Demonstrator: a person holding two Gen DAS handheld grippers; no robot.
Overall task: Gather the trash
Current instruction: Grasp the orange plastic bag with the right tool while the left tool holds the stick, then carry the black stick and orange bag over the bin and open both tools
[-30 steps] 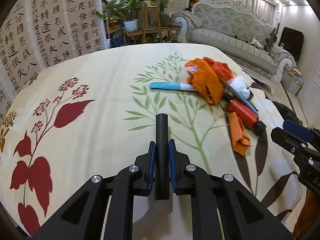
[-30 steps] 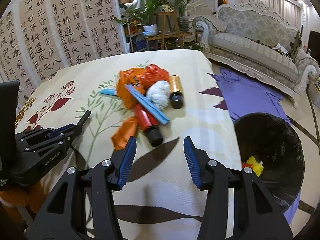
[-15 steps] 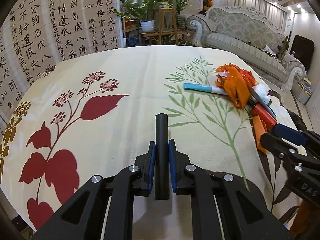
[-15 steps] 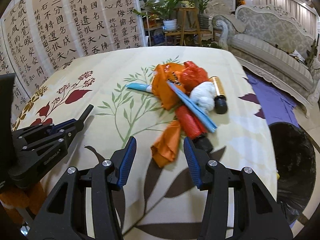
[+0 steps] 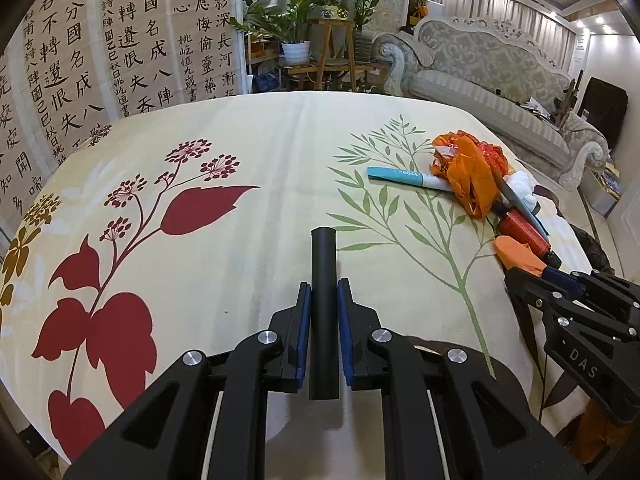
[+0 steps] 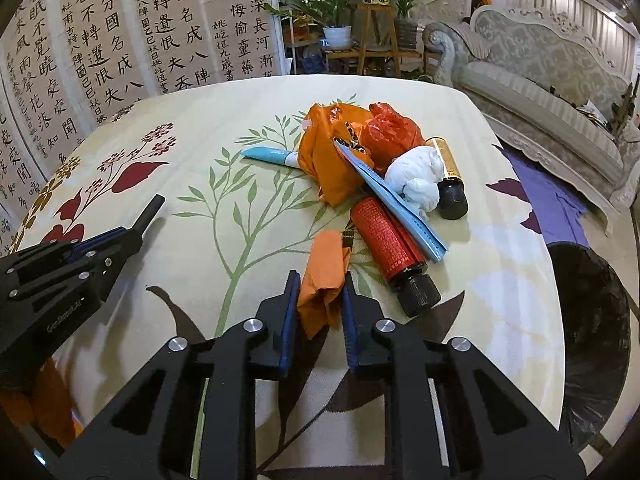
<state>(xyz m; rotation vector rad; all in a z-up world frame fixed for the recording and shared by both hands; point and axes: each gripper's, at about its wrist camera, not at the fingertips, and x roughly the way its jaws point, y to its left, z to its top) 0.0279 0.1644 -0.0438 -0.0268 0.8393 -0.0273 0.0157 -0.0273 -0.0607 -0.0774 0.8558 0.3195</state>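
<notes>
At the table's (image 6: 500, 296) near edge, the right gripper (image 6: 319, 307) has just closed on the orange scrap (image 6: 325, 276); the pinch looks shallow, so lifting may drop it.

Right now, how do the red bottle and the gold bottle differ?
The red bottle lies nearer the right gripper; the gold bottle lies farther, behind the white wad. A blue packet crosses the red bottle, not the gold one. Both lie flat with black caps.

Trash pile (image 6: 376, 168) on table (image 6: 200, 152), at 1 o'clock from centre. Paper scrap (image 6: 324, 276) at its 6 o'clock. Bin (image 6: 592, 312) on floor, 3 o'clock of table. Sofa (image 6: 540, 76) behind, 1 o'clock.
</notes>
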